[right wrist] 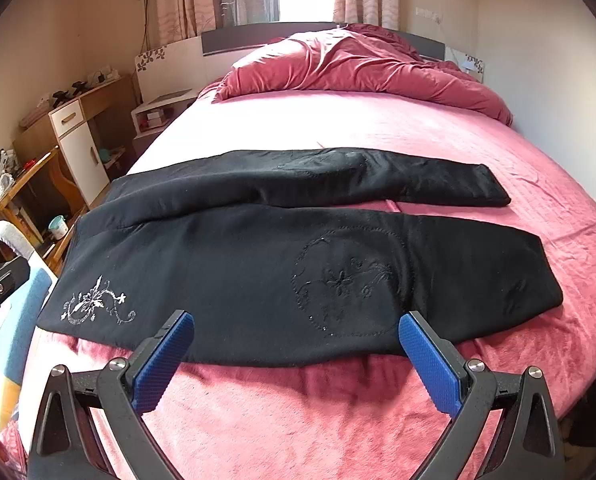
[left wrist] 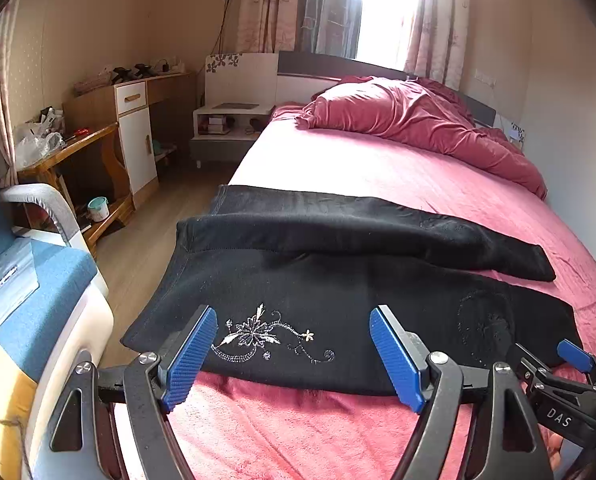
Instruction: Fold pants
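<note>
- The black pants [right wrist: 290, 264] lie across the bed [right wrist: 377, 128] near its foot edge, the 2 legs side by side, waist at the left edge.
- The left gripper [left wrist: 294, 356] and right gripper [right wrist: 298, 360] hover wide open at the near hem, holding nothing.
- Judged step: the first fold has not begun; next, each must pinch the near leg's edge.
- The crumpled duvet [right wrist: 357, 68] at the head edge stands well clear.

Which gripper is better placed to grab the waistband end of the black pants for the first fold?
Probably the left. The left gripper hangs open by the near edge of the pants, close to the white embroidery at the waist end. The right gripper is open too, but nearer mid-leg.
</note>
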